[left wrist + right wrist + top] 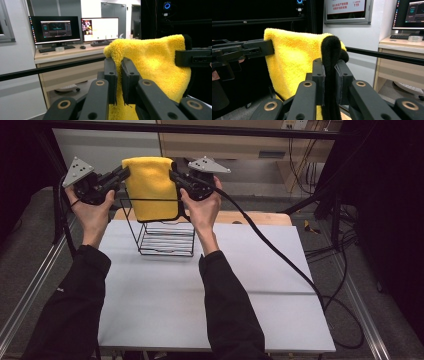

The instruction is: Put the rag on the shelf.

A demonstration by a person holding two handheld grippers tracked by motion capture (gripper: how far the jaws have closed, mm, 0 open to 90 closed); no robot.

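Towel [150, 187], yellow, hangs stretched between our left gripper [121, 174] and right gripper [176, 176] above the wire rack [165, 237], so it can drape over it. Left gripper view: our jaws pinch its corner. Right gripper view: our jaws clamp its dark edge.

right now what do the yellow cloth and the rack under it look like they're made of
The yellow cloth, held up between the left claw and right claw: probably microfibre or terry, with a fluffy matte pile and a black edge. The rack: thin black wire, likely coated metal, with slightly shiny open bars.
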